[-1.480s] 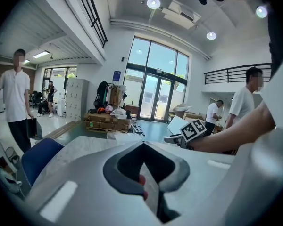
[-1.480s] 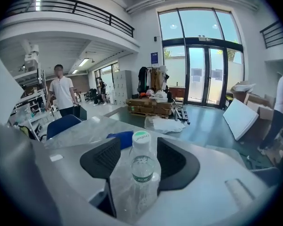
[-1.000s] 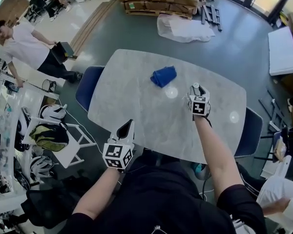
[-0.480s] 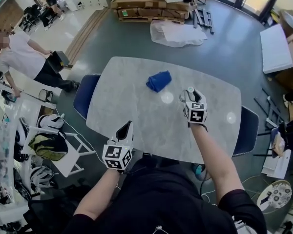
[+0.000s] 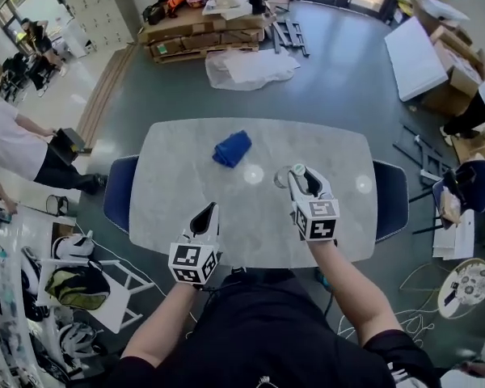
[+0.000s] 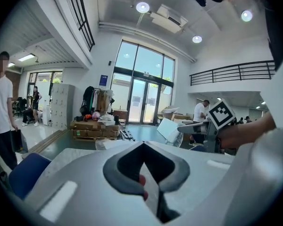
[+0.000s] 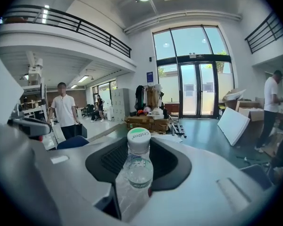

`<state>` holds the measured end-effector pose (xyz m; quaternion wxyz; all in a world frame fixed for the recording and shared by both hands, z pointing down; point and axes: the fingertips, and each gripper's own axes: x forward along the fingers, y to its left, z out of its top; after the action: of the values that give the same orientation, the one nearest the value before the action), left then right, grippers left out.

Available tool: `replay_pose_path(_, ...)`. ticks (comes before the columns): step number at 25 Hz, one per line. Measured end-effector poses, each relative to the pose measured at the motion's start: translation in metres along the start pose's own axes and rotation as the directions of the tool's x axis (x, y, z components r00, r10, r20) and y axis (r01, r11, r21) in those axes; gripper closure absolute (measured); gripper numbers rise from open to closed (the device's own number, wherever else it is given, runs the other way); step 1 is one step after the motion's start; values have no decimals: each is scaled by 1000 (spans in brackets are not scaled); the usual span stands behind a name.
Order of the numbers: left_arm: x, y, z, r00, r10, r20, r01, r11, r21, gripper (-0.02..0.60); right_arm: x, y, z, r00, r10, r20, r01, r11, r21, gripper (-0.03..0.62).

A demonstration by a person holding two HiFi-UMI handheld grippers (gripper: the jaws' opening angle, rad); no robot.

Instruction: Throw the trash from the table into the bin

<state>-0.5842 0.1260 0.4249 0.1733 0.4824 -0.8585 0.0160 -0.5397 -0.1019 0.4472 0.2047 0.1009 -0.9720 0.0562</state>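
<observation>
So, right gripper [image 5: 301,176] is clamped on the clear bottle [image 7: 137,168] above the table [image 5: 186,184], left gripper [image 5: 204,214] jaws together & empty; pref. carry it w/o crushing to the bin, not in view.

A table [image 5: 186,168] is set at the middle of the frame. A left chair [image 5: 117,200] is tucked at its left end and a right chair [image 5: 392,196] at its right end. A cloth [image 5: 232,148] is laid on the table toward its upper left. The right gripper [image 5: 301,176] is held over the table right of centre, with 1 bottle [image 7: 137,166] between its jaws. The left gripper [image 5: 204,217] is held at the table's lower edge, well apart from the cloth. On the floor above the table a sheet [image 5: 250,65] is spread, with stacked boxes [image 5: 202,31] behind it at the upper left
</observation>
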Motion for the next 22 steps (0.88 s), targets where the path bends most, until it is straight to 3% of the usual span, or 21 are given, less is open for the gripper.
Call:
replay_pose_path(5,29,-26,10,993,-118,13,117,993,29,581,-50,-18,8,995,-88,41,86,995,58,424)
replay_pose_path(12,43,-61,12,965,-263,10,261,959,108,581,-104,-30,-5,976,-213,54,206,973,109,424)
replay_pose_path(17,48,-93,4,925,-381,-6,378,914,149,581,-147,-33,-22,949,-312,53,302,942,145,424)
replay_pose_path(22,50,-135,-7,875,-484,-23,481,863,152,581,-208,-40,-42,903,-427,50,412,893,182,424)
